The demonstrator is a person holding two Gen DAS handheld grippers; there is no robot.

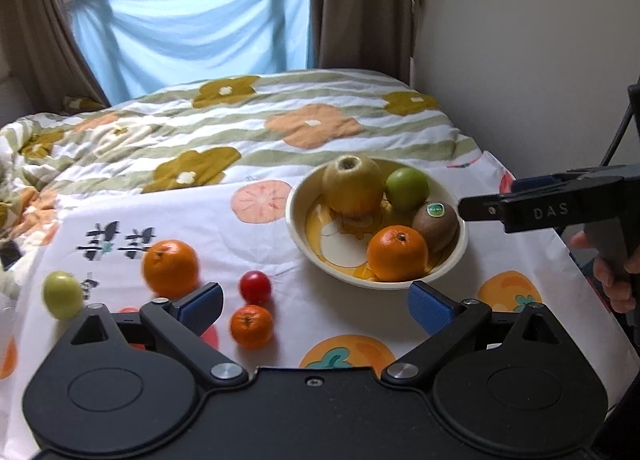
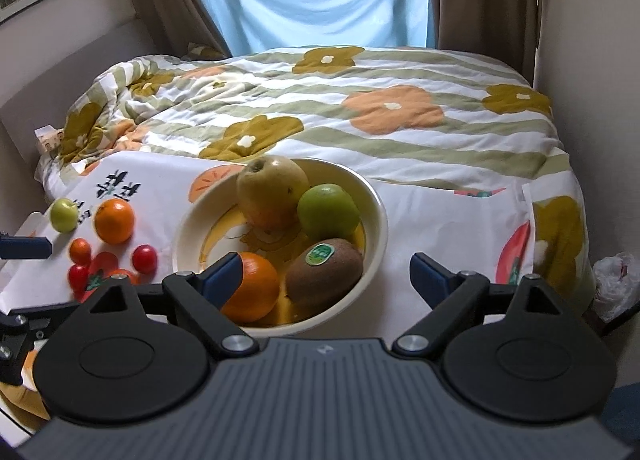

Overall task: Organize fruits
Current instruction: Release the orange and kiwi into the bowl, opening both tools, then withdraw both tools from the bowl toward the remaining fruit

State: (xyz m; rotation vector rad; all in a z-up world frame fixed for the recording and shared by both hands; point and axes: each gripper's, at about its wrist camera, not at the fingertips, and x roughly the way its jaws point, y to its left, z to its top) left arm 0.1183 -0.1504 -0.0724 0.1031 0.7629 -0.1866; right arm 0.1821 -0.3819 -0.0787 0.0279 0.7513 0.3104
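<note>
Partly hidden: orange (image 2: 250,288) in bowl (image 2: 376,236) sat behind the right gripper's (image 2: 326,274) near finger. Bowl also held a yellow apple (image 2: 272,194), green fruit (image 2: 328,212) and a stickered kiwi (image 2: 324,274). Loose on the printed cloth (image 1: 256,248): orange (image 1: 171,269), green fruit (image 1: 63,294), tomato (image 1: 255,287), small mandarin (image 1: 252,326). Both sets of fingers were spread wide, empty; left gripper (image 1: 316,306) too. Bed with floral quilt (image 2: 360,116) behind.

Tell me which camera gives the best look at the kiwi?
The right wrist view: the kiwi lies close and large in the bowl, sticker facing up, whole outline clear. The left wrist view shows it smaller and farther away, partly behind an orange.
</note>
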